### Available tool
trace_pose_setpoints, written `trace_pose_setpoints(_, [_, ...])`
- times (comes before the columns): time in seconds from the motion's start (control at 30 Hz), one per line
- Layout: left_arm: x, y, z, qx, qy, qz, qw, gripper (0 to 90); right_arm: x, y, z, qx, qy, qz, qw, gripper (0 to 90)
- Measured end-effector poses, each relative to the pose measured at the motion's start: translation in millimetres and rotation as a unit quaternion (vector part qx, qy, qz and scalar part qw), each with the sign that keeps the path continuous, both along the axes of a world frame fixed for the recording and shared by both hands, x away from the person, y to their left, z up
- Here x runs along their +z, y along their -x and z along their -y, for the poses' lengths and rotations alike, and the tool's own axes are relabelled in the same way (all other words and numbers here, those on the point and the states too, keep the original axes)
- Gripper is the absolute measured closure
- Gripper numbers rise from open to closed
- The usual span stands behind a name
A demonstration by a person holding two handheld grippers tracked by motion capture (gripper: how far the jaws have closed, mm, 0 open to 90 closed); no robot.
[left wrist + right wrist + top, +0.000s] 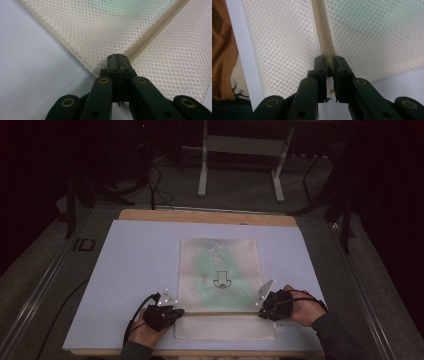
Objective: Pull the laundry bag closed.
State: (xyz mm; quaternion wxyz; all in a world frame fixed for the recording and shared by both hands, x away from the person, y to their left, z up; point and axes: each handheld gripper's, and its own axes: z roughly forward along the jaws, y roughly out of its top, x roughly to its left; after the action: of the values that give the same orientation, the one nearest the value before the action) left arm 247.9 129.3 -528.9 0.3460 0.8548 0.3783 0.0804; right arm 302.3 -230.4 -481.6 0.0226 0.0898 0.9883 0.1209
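Pale blue board (130, 265) covers the table in a dark room, with a cream mesh bag (220, 270) lying flat at its near centre, something green inside. Left gripper (117, 58) has its jaws closed on the bag's edge at the zipper's (155, 31) end; right gripper (329, 61) is pinched narrowly on what appears to be the zipper pull (327, 54). Judged step: bracing to slide the zipper, so the next move calls for a straight pull along the seam while the left anchors.
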Motion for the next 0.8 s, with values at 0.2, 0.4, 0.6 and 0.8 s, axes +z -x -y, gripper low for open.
trace_pose_setpoints(0.2, [0.0,-0.1,0.0,0.0,0.0,0.0,1.0,89.3,-1.7,-0.1,13.5,-0.013,0.001,-0.001,0.9999,82.3])
trace_pose_setpoints(0.4, [0.0,0.1,0.3,0.002,0.001,-0.001,1.0,89.3,-1.3,0.4,17.8,-0.019,-0.01,-0.001,0.9998,81.9])
trace_pose_setpoints(0.6, [0.0,-0.6,-0.5,0.003,0.004,-0.005,1.0,89.2,-4.9,0.3,21.3,-0.028,-0.015,-0.001,0.9995,78.9])
trace_pose_setpoints(0.8, [0.2,-1.0,-0.4,0.003,0.004,-0.007,1.0,89.2,-4.7,2.5,38.1,-0.049,-0.034,0.006,0.9982,78.4])
